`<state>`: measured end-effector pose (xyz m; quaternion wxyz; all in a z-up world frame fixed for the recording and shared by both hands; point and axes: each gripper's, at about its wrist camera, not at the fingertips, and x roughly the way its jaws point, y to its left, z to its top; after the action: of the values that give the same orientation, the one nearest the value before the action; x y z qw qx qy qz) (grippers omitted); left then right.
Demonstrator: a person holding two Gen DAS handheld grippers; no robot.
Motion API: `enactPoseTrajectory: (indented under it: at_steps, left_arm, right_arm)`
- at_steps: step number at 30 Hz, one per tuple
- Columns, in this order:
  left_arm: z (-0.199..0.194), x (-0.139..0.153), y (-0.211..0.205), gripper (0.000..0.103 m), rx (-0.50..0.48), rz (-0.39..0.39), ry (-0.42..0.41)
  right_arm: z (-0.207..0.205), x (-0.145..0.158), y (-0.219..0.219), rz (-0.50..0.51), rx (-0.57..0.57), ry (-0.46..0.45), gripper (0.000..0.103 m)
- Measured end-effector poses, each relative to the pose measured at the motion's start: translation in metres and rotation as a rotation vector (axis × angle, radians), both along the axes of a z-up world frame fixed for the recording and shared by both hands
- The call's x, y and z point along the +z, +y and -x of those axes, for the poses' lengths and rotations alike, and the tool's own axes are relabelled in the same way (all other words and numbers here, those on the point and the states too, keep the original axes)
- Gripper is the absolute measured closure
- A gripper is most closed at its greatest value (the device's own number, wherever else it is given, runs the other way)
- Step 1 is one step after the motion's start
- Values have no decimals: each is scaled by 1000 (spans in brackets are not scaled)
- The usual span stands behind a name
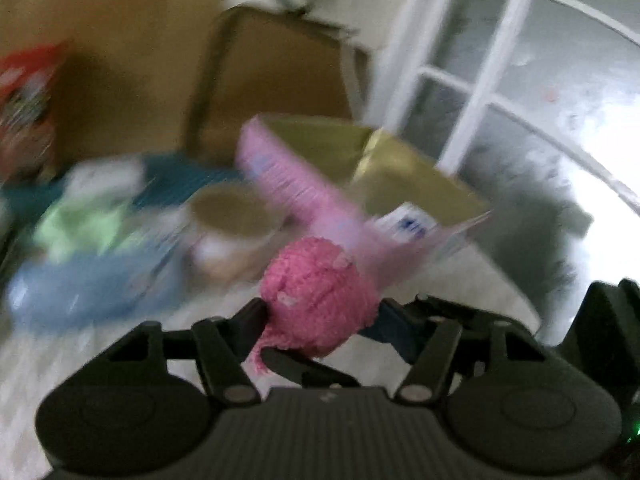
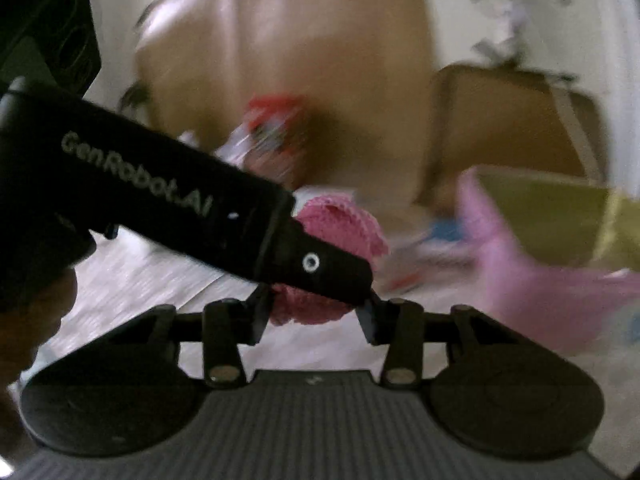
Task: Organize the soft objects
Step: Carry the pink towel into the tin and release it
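A pink crocheted ball sits between the fingers of my left gripper, and both pads press on its sides. In the right wrist view the same ball also lies between the fingers of my right gripper, which close on its lower part. My left gripper reaches in from the left there, its black body covering the ball's middle. A dark shape at the right edge of the left wrist view is probably the right gripper's body. Both views are blurred.
An open pink box with gold-lined flaps stands just beyond the ball. A round tin, a green soft thing and a blue cloth lie to the left. A brown cardboard box, a red packet and a white-framed glass door stand behind.
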<state>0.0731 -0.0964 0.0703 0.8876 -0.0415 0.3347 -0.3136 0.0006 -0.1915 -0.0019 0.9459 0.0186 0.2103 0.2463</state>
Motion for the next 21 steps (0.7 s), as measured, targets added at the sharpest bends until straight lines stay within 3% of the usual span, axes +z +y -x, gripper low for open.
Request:
enactPoseTrajectory:
  at_steps: [4,5,6,7,8,9,11,15,19,21]
  left_arm:
    - [-25,15,-62,22,-74,14,-79]
    - [-32,16,-76,11,-86,21,-83]
    - [-38,16,-88,4,-81,15,-95]
    - [-40,14,-95,4,-63,5,-111]
    - [-41,12,-98,4,-44,-2,-124]
    - [-41,10,-96,4,-32,-1,-124]
    - [-35,5,-78,4,-21,12,-108]
    - [-11,-6,-14,3,66,27,-97]
    - [8,-18,57,4,214,30,-47]
    - [16,-24,86,4,302,6,-37]
  right_arm:
    - [-11,18,-49,-21,-142,-77,54]
    - [-16,21,-62,-21,-182,-86,51]
    - [-21,23,-73,-21,-223,-90,45]
    - [-28,24,-83,-20,-269,-96,38]
    - [-34,25,-93,-15,-324,-109,22]
    - [-41,23,-100,4,-381,-119,20]
    - [-55,18,-112,61,-476,-87,20]
    - [-48,12,-132,-12,-505,-59,20]
    - [-32,16,-112,-14,-488,-141,21]
    - [-28,24,-97,-13,-455,-184,29]
